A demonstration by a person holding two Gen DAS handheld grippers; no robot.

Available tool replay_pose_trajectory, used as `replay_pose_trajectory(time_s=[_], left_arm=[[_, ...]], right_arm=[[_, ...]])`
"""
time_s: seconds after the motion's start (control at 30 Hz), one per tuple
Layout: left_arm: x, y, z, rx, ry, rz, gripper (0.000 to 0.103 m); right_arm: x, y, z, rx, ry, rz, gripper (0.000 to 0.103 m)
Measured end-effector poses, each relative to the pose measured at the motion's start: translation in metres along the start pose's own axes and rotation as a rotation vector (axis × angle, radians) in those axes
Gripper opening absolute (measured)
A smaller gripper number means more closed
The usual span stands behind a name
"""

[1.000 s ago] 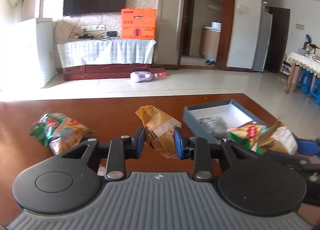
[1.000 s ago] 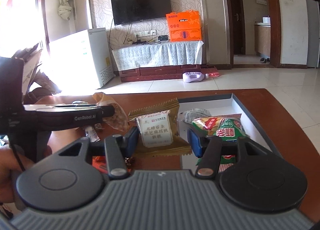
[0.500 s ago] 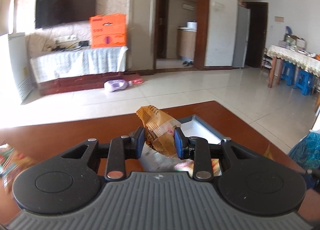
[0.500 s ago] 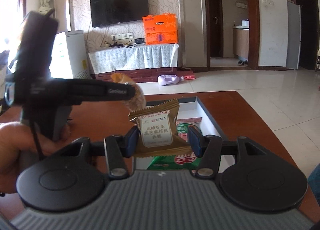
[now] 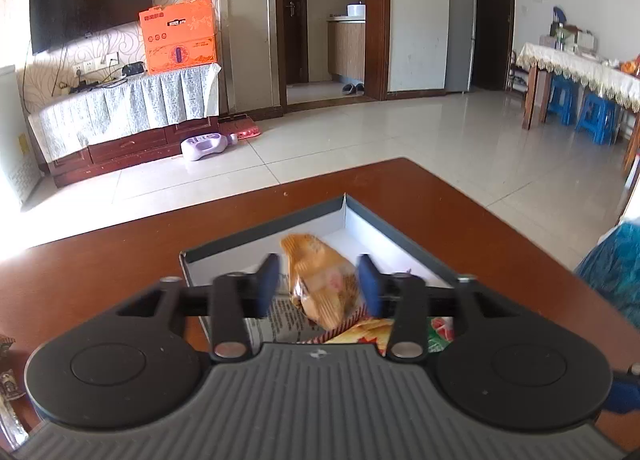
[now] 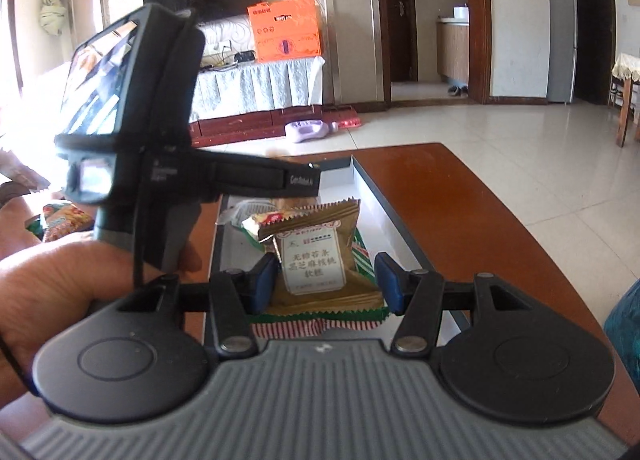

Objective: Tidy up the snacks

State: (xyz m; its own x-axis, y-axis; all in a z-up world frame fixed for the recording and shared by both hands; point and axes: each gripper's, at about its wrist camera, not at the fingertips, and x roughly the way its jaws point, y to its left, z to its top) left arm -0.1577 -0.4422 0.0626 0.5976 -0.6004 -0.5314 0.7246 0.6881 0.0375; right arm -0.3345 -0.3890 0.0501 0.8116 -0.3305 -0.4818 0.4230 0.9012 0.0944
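Note:
Over the grey box with its white inside, my left gripper has its jaws opening. The orange snack packet is blurred between them, and neither pad presses on it. Below it in the box lie a silver packet and a green and red packet. My right gripper is shut on a golden packet with a white label, held above the near end of the box. In the right wrist view the left gripper reaches in from the left, over the box.
The box sits on a brown wooden table, whose far and right edges are close by. A person's hand holds the left gripper. Another snack packet lies on the table to the left. Blue cloth shows at the right.
My left gripper has swung right from the table to over the box and its jaws have spread, letting go of the orange packet. The right gripper has come over the box with its golden packet.

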Motion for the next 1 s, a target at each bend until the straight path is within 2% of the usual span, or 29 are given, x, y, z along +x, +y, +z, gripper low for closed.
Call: replay_pose_trajectory(time_s=[0.03,0.07,0.2,0.33,0.47,0.63,1.0], left_arm=[[0.0,0.0,-0.003,0.008,-0.004,0.002,0.071],[0.001,0.003,-0.005,0.017,-0.004,0.005,0.074],[-0.009,0.002,-0.016,0.052,-0.008,0.016,0.074],[-0.032,0.011,-0.028,0.064,-0.022,0.017,0.074],[-0.059,0.009,-0.04,0.118,-0.04,0.04,0.074],[-0.089,0.019,-0.048,0.08,-0.041,0.04,0.074],[-0.147,0.036,-0.076,0.075,-0.054,0.082,0.076]], right_arm=[[0.001,0.0,0.0,0.0,0.004,0.001,0.056],[0.003,0.001,0.0,-0.002,0.009,0.002,0.056],[0.01,0.003,-0.001,-0.01,0.028,0.001,0.057],[0.015,0.002,-0.001,-0.017,0.033,0.0,0.057],[0.015,0.005,-0.005,-0.021,0.029,-0.004,0.057],[0.017,0.008,-0.007,-0.041,0.028,-0.008,0.057],[0.025,0.015,-0.018,-0.115,0.047,-0.037,0.057]])
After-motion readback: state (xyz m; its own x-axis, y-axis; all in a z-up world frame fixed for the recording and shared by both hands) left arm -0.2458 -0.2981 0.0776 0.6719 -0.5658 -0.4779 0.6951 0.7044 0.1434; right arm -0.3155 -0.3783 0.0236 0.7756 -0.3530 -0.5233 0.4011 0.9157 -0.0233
